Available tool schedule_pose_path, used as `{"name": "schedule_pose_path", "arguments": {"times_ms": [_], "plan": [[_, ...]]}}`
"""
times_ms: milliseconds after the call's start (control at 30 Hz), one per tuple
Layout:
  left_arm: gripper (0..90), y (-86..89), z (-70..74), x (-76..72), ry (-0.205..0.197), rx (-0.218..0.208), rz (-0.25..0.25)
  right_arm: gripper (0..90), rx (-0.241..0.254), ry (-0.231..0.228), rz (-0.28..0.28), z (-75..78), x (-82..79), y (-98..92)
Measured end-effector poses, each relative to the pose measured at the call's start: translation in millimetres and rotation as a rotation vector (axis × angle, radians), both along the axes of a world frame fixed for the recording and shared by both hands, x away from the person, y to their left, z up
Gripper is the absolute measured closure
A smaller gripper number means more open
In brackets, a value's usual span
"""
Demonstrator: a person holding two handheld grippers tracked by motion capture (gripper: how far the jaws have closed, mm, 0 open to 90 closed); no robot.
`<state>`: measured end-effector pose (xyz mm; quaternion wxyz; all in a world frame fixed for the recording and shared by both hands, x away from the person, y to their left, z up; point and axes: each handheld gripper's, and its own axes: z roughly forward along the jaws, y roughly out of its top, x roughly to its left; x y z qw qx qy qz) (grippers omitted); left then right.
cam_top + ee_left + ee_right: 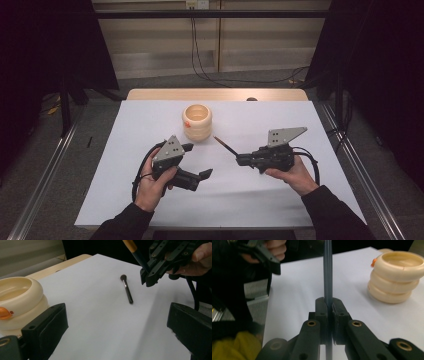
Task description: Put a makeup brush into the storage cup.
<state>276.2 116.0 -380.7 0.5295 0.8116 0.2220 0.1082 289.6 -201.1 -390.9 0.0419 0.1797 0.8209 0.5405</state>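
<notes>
Brushes number two: one (225, 146) clamped in the right gripper's (239, 160) jaws, one (127, 292) lying mid-worktop; left gripper (196, 160) jaws gape wide beside one cream pot (197, 121).

Black grippers (200, 160), grey plates, dark sleeves (330, 210)

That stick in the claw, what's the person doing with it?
The person's right claw is shut on a thin brush with an orange and black handle, holding it above the white table. The left claw is open and holds nothing. A second, dark brush lies on the table, and a cream ringed cup stands nearby.
</notes>
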Motion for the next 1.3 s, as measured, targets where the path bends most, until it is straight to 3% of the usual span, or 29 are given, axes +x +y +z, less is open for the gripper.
{"name": "schedule_pose_path", "arguments": {"times_ms": [200, 367, 533, 600, 700, 733, 800, 867, 900, 933, 967, 1000, 1033, 1233, 1300], "plan": [[3.0, -1.2, -0.3, -0.9, -0.002, -0.036, -0.005, 85.1, 0.074, -0.020, -0.013, 0.3, -1.2, -0.2], [3.2, -1.9, -1.1, -0.3, -0.016, -0.055, 0.016, 85.1, 0.094, -0.025, -0.010, -0.9, -1.5, 0.4], [3.2, -3.6, -2.9, -0.2, 0.001, -0.125, 0.016, 85.1, 0.095, -0.031, -0.013, -1.3, -2.0, 1.0], [3.3, -4.6, -2.1, -0.9, -0.008, -0.123, 0.033, 85.1, 0.097, -0.032, -0.015, -1.4, -2.2, 1.3], [4.2, -7.8, -1.6, -0.4, -0.012, -0.139, 0.012, 85.1, 0.099, -0.032, -0.013, -1.3, -2.7, 1.5], [4.3, -9.2, -0.6, -1.1, -0.015, -0.126, 0.023, 85.1, 0.100, -0.032, -0.011, -1.2, -2.9, 1.6], [4.3, -11.5, -0.9, 0.2, -0.015, -0.147, 0.007, 85.1, 0.098, -0.033, -0.011, -1.2, -3.0, 1.9], [4.3, -14.0, 1.2, -0.1, -0.026, -0.130, 0.032, 85.1, 0.099, -0.033, -0.008, -1.4, -3.1, 2.4], [4.4, -14.8, 1.2, 0.9, -0.019, -0.152, 0.015, 85.1, 0.099, -0.033, -0.011, -1.3, -3.2, 2.4], [4.4, -15.3, 3.1, 1.3, -0.019, -0.145, 0.021, 85.1, 0.100, -0.034, -0.009, -1.4, -3.0, 2.5], [4.3, -16.0, 3.3, 2.9, -0.031, -0.161, 0.005, 85.1, 0.101, -0.038, -0.016, -1.4, -3.0, 2.6], [4.4, -17.4, 5.5, 2.0, -0.056, -0.151, 0.035, 85.1, 0.102, -0.037, -0.015, -1.3, -2.9, 2.4], [4.4, -19.1, 7.4, 2.9, -0.081, -0.169, 0.026, 85.1, 0.099, -0.041, -0.014, -1.3, -2.8, 2.7], [6.0, -23.9, 14.1, 6.1, -0.074, -0.187, 0.013, 85.1, 0.094, -0.045, -0.012, -1.2, -3.7, 3.7], [7.2, -28.5, 15.9, 6.0, -0.081, -0.175, 0.036, 85.1, 0.095, -0.045, -0.011, -1.7, -3.6, 4.6]]}}
